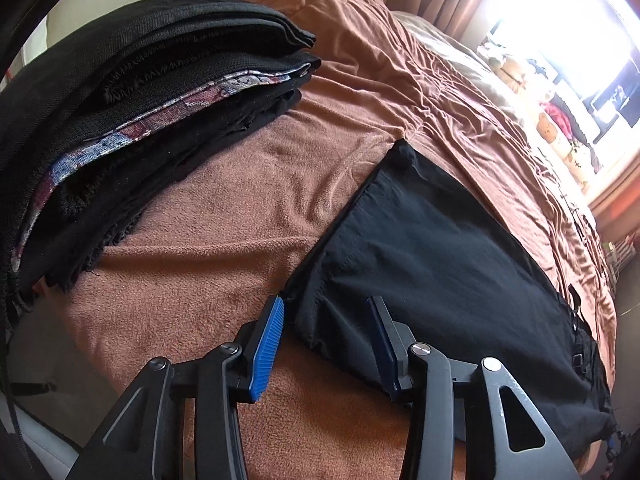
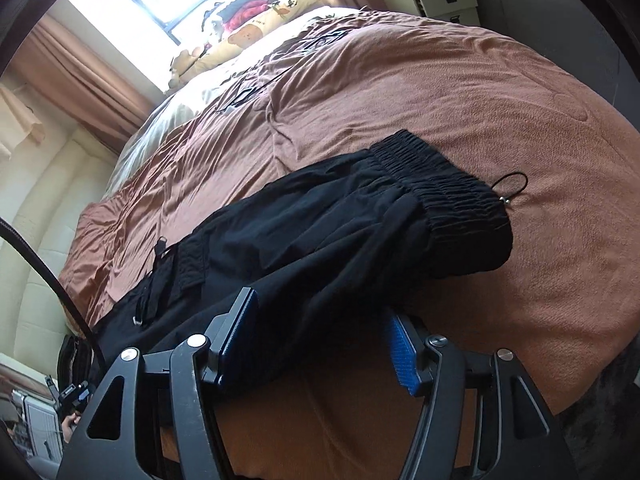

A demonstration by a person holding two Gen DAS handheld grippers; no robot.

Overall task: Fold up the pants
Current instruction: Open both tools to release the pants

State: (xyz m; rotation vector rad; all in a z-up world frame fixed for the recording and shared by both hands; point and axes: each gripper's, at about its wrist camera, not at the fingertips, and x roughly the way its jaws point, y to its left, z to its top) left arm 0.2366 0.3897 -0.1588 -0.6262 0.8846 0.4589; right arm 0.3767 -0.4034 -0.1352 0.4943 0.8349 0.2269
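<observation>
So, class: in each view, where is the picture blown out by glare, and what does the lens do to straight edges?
Left wrist view: the window at upper right is blown white; the brown blanket bows outward. Right wrist view: window glare sits at upper left, and the black pants curve.

1. The pants were black, of thin, lightly creased cloth, and lay flat on a brown blanket.
2. Their gathered elastic waistband lay at the right end in the right wrist view, with a thin cord loop sticking out past it onto the blanket.
3. A cargo pocket with hanging straps and a small buckle sat further along the leg, toward the left of that view.
4. In the left wrist view the leg end lay spread and smooth, its near corner slightly puckered along a seam, with the hem edge running straight.
</observation>
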